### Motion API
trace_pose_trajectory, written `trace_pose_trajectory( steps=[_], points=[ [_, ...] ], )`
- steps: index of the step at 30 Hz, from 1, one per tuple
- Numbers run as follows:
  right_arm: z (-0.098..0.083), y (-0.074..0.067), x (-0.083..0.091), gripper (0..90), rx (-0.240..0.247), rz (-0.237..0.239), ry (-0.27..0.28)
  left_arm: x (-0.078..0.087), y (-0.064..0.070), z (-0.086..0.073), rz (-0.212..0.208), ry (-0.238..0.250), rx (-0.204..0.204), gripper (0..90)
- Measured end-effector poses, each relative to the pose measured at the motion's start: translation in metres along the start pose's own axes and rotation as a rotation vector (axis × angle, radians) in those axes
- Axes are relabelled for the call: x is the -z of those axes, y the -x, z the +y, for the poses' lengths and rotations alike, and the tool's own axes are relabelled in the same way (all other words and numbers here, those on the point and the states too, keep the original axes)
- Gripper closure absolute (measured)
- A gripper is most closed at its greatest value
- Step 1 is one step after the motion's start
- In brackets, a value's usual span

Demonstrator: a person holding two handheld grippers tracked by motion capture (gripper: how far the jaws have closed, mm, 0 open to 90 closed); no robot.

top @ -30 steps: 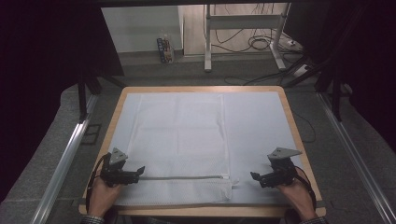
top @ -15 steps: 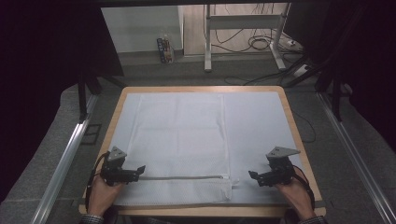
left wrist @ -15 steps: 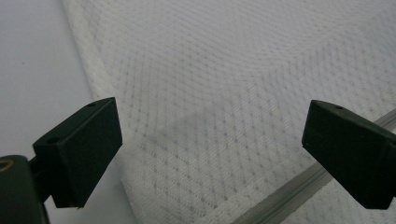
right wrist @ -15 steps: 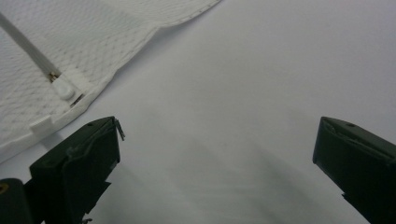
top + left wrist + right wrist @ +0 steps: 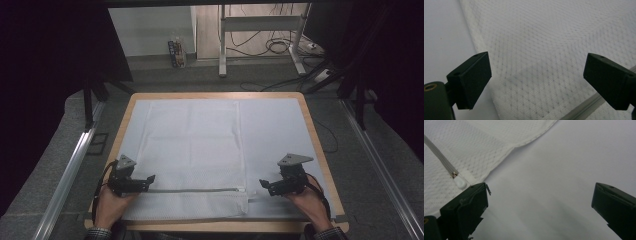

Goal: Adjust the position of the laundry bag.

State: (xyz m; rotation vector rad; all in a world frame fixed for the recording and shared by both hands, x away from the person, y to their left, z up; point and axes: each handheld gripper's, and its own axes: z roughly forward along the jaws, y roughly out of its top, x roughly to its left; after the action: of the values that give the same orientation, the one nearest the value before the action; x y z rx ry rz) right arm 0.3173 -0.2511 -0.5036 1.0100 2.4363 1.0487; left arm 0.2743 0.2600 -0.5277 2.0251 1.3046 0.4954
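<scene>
With both tongs held wide open and empty, the mesh bag (image 5: 192, 150) should be pinned by the left tongs (image 5: 150, 178) while the zipper pull (image 5: 460, 182) is pinched squarely by the right tongs (image 5: 263, 185).

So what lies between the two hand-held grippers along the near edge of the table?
In the high view, the white mesh bag spans most of the stretch between the left hand-held gripper and right hand-held gripper, its grey zipper running across; bare white cover follows.

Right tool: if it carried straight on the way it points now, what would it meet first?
Probably the zipper end of the white mesh bag, which lies just ahead of the open right tool. Height above the table cover is unclear.
</scene>
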Motion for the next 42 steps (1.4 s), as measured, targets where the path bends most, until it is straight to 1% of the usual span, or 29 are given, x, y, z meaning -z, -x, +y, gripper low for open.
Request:
trace_pose_trajectory(
  steps=[3, 7, 8, 9, 10, 13, 16, 18, 20, 21, 22, 24, 26, 30, 31, 33, 35, 38, 42],
  points=[
    [0.003, -0.001, -0.002, 0.4, -0.013, 0.009, 0.011, 0.000, -0.001, 0.000, 0.007, -0.003, -0.007, 8.5],
    [0.006, -0.002, -0.006, 1.4, -0.004, 0.007, -0.008, -0.001, -0.002, 0.001, 0.012, -0.003, -0.005, 11.0],
    [0.008, -0.002, -0.007, 1.7, -0.003, 0.002, -0.013, -0.001, -0.002, 0.001, 0.011, -0.006, -0.002, 11.5],
    [0.009, -0.003, -0.007, 2.7, -0.004, 0.001, -0.016, -0.001, -0.003, 0.001, 0.001, -0.009, 0.002, 11.6],
    [0.010, -0.004, -0.008, 4.0, -0.003, -0.004, -0.018, -0.001, -0.004, 0.001, -0.006, -0.010, 0.004, 10.4],
    [0.015, -0.006, -0.009, 9.5, 0.002, -0.018, -0.014, -0.002, -0.005, 0.003, 0.002, -0.011, 0.001, 11.9],
    [0.018, -0.007, -0.012, 17.0, 0.011, -0.013, -0.015, -0.003, -0.005, 0.003, 0.011, -0.021, -0.007, 12.9],
    [0.020, -0.008, -0.014, 22.7, 0.014, -0.006, -0.027, -0.004, -0.005, 0.004, 0.013, -0.023, -0.008, 12.4],
    [0.023, -0.009, -0.016, 28.6, 0.009, 0.004, -0.037, -0.004, -0.007, 0.005, -0.008, -0.007, 0.003, 8.5],
    [0.024, -0.009, -0.017, 29.5, 0.009, 0.015, -0.038, -0.003, -0.008, 0.006, -0.019, 0.008, 0.004, 7.7],
    [0.026, -0.010, -0.018, 30.9, 0.008, 0.018, -0.036, -0.002, -0.008, 0.006, -0.020, 0.014, 0.004, 8.5],
    [0.028, -0.012, -0.018, 33.1, 0.014, 0.027, -0.032, -0.002, -0.009, 0.007, 0.002, 0.024, 0.001, 12.3],
    [0.031, -0.013, -0.020, 35.8, 0.018, 0.031, -0.029, -0.002, -0.011, 0.006, 0.004, 0.017, 0.006, 16.7],
    [0.034, -0.014, -0.027, 36.1, 0.026, 0.026, -0.035, -0.002, -0.014, 0.006, 0.010, 0.017, 0.014, 24.3],
    [0.034, -0.015, -0.029, 36.1, 0.026, 0.024, -0.033, -0.001, -0.015, 0.007, 0.017, 0.016, 0.014, 26.0],
    [0.036, -0.015, -0.033, 36.4, 0.026, 0.031, -0.028, -0.002, -0.016, 0.007, 0.024, 0.011, 0.021, 30.8],
    [0.038, -0.015, -0.035, 38.8, 0.026, 0.030, -0.020, -0.003, -0.018, 0.007, 0.027, 0.008, 0.027, 34.9],
    [0.043, -0.015, -0.038, 46.7, 0.027, 0.033, -0.010, -0.004, -0.022, 0.007, 0.034, 0.001, 0.041, 40.9],
    [0.049, -0.015, -0.046, 59.3, 0.034, 0.032, -0.021, -0.006, -0.026, 0.007, 0.038, -0.005, 0.054, 49.1]
  ],
)
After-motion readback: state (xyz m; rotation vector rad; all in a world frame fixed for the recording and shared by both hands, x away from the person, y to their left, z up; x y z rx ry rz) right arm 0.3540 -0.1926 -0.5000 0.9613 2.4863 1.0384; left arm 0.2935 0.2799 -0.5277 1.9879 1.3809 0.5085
